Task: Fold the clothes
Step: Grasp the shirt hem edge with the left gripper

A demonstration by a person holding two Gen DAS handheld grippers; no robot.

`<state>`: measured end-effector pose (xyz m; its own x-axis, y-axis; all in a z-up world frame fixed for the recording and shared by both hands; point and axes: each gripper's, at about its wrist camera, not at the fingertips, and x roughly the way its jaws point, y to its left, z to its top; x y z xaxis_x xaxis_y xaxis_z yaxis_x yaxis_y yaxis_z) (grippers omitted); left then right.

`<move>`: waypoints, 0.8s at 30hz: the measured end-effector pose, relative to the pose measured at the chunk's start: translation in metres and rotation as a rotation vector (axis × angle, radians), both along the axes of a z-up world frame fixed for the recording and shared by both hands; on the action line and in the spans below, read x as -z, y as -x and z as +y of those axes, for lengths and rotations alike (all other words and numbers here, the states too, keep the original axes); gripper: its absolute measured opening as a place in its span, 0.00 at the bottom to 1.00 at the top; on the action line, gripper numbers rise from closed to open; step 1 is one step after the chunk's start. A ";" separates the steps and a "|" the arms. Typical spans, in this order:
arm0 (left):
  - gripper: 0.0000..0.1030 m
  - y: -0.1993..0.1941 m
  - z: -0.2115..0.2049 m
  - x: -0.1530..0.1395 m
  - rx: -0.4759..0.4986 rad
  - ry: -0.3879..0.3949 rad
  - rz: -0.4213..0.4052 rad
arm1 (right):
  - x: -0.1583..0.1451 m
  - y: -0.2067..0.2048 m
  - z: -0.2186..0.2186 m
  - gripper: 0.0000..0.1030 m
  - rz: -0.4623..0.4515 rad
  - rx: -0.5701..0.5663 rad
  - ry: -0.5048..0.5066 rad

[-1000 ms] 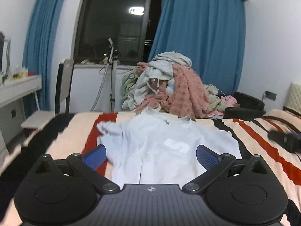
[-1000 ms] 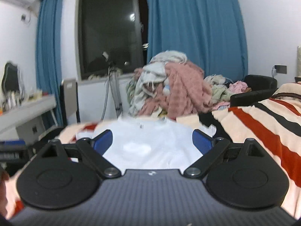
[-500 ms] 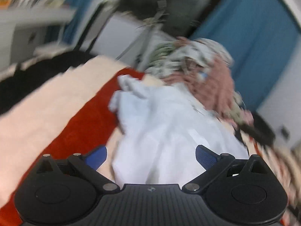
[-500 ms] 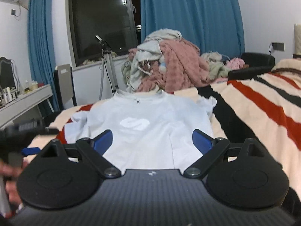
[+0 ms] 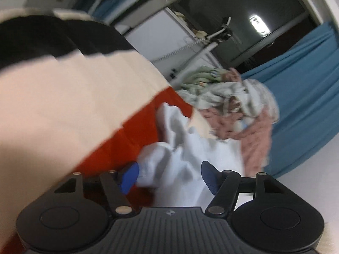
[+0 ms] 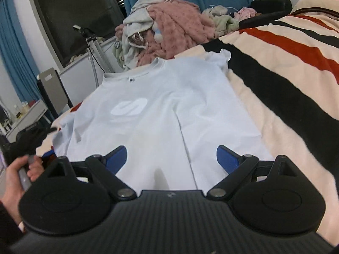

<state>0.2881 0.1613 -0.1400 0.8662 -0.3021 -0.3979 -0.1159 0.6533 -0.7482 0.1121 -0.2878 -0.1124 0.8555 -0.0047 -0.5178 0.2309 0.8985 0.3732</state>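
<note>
White T-shirt (image 6: 161, 114): my closing left claw (image 5: 168, 176) brackets its bunched sleeve (image 5: 156, 169) (not pinched yet); right claw (image 6: 171, 157) hovers released above the hem.

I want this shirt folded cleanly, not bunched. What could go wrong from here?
The left gripper is closing around the crumpled sleeve of the white T-shirt; it may pinch several layers and drag the shirt askew. The laundry pile sits just beyond the collar, so a pull could snag it.
</note>
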 end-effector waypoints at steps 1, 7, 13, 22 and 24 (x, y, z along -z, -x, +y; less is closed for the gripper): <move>0.65 -0.009 0.000 0.003 0.014 0.009 -0.005 | 0.001 -0.002 0.001 0.90 0.002 -0.008 0.003; 0.37 -0.059 -0.005 0.017 0.017 -0.003 0.027 | 0.003 -0.009 0.011 0.90 0.007 -0.033 0.025; 0.06 -0.077 0.015 0.018 -0.063 0.015 0.034 | 0.002 -0.017 0.015 0.90 0.011 -0.046 0.064; 0.04 -0.133 0.031 -0.075 -0.127 -0.464 0.019 | -0.015 -0.032 0.004 0.90 -0.047 -0.002 0.076; 0.05 -0.147 0.024 -0.072 -0.107 -0.534 0.063 | -0.016 -0.035 0.002 0.90 -0.048 0.006 0.090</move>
